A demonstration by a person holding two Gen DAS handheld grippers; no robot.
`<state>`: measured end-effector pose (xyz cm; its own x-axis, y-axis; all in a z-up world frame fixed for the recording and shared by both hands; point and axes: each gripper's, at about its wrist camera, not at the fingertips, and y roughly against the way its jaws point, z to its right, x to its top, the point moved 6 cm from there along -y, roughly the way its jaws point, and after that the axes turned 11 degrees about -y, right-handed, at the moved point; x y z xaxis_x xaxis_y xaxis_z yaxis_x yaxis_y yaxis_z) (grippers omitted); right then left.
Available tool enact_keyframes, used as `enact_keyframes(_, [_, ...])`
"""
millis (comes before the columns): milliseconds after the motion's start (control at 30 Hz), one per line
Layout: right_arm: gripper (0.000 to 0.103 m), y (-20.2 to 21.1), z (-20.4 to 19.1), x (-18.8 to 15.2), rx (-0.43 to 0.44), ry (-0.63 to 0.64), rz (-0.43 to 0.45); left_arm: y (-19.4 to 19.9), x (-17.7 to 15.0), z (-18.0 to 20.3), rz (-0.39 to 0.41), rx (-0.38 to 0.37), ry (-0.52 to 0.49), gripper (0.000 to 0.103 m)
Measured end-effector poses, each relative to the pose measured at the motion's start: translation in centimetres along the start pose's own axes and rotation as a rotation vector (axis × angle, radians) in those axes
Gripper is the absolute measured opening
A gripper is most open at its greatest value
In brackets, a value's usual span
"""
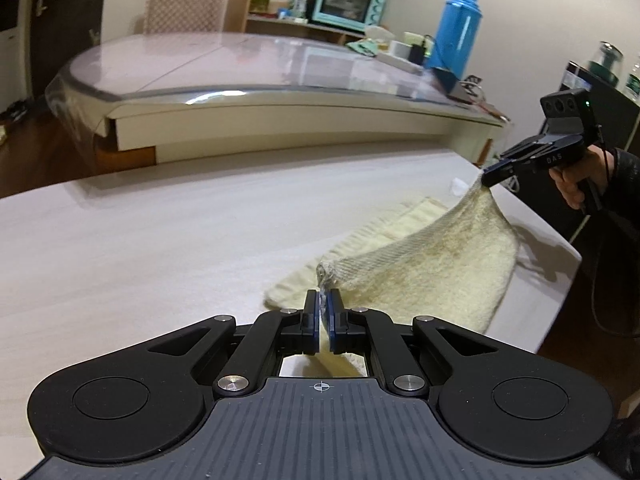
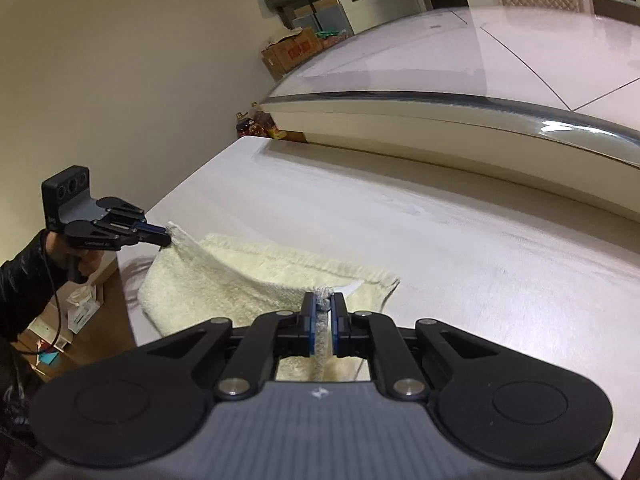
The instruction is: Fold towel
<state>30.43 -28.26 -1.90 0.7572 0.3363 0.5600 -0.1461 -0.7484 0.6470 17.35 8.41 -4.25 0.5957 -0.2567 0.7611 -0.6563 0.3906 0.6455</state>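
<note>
A cream towel lies partly on the pale table, with its near edge lifted. My left gripper is shut on one near corner of the towel. My right gripper is shut on the other near corner and holds it raised at the right. In the right wrist view the right gripper pinches its corner, the towel sags toward the left gripper, and the far part lies flat on the table.
A glass-topped table stands behind the pale table. On it are a blue thermos and small items; a teal oven sits on a shelf. The pale table's right edge is near the towel.
</note>
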Motion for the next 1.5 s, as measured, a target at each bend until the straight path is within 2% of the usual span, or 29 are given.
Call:
enact_keyframes(200, [0.008,-1.0,0.9,0.3,0.036,-0.034,-0.028,-0.6,-0.6,-1.0,-0.028,0.008,0.025,0.004])
enact_keyframes(533, [0.008,0.3,1.0,-1.8,0.208,-0.186,-0.132,1.7,-1.0,1.2,-0.032,-0.04,-0.077,0.004])
enact_keyframes(600, [0.008,0.0,1.1,-2.2,0.183,-0.18,-0.147,1.9,-0.9,1.1,-0.025,-0.026,-0.08,0.004])
enact_keyframes(733, [0.008,-0.7,1.8,-1.6,0.138,-0.165,-0.114,1.4,-0.3,0.6,-0.014,0.001,-0.08,0.004])
enact_keyframes(933, [0.008,-1.4,1.5,-0.8,0.098,-0.116,-0.106,-0.6,0.0,0.5,-0.061,0.019,-0.154,0.005])
enact_keyframes(1067, [0.008,-1.6,1.6,-0.8,0.092,-0.106,-0.109,-1.8,-0.3,-0.4,-0.079,0.003,-0.133,0.005])
enact_keyframes(1200, [0.008,-2.0,1.7,-1.0,0.095,-0.118,-0.102,-2.4,-0.3,-0.7,-0.085,-0.016,-0.132,0.01])
enact_keyframes(1267, [0.008,-2.4,1.7,-0.9,0.095,-0.122,-0.1,-2.8,-0.4,-0.7,-0.099,-0.021,-0.139,0.019])
enact_keyframes(1400, [0.008,-2.8,1.8,-1.0,0.097,-0.129,-0.095,-3.1,-0.6,-0.5,-0.106,-0.014,-0.155,0.019])
enact_keyframes(1500, [0.008,-2.8,1.7,-1.0,0.096,-0.128,-0.087,-2.9,-0.5,-0.4,-0.092,-0.01,-0.155,0.007])
